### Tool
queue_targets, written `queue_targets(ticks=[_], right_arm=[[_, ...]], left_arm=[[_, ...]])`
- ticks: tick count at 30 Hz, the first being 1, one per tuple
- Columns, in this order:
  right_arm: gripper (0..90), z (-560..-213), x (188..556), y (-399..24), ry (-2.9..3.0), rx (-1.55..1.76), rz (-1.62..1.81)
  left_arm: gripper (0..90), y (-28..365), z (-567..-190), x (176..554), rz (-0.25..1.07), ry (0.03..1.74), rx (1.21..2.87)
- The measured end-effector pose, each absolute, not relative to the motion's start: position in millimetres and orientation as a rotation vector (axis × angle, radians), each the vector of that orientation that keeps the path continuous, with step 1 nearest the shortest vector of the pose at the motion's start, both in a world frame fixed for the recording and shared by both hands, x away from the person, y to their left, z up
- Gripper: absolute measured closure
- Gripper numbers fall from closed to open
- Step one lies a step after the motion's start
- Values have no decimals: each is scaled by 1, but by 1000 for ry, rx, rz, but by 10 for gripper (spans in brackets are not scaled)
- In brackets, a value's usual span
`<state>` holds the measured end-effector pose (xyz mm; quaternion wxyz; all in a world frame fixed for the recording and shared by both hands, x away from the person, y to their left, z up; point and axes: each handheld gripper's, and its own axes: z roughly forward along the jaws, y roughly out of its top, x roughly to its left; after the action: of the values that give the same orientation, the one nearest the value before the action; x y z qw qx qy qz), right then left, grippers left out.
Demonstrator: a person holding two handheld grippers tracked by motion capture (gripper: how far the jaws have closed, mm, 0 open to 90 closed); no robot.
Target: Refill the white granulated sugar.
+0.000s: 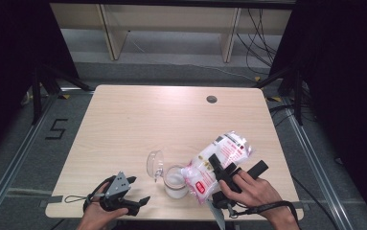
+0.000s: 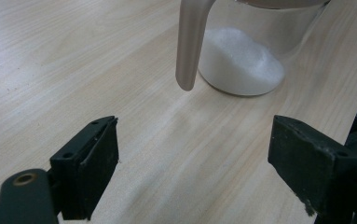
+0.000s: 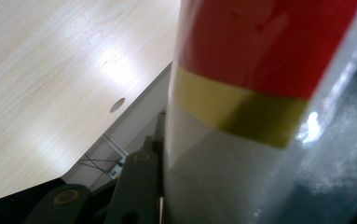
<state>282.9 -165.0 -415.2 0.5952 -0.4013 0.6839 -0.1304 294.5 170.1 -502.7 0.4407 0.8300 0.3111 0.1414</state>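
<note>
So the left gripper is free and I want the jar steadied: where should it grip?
Probably the jar's round glass wall, low down, coming level from its left. The open lid stands behind, the tilted bag crowds the right.

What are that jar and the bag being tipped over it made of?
The jar looks like clear glass or hard plastic: the white powder shows through its glossy wall. The bag seems thin, shiny plastic film, crinkled, printed red and yellow.
</note>
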Motion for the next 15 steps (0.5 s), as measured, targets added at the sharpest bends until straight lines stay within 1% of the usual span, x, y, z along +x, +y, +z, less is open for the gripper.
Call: queue_targets(ticks=[15], right_arm=[[709, -413, 282, -167, 1587, -912, -296]], left_arm=[[159, 170, -503, 295, 351, 773, 2061]])
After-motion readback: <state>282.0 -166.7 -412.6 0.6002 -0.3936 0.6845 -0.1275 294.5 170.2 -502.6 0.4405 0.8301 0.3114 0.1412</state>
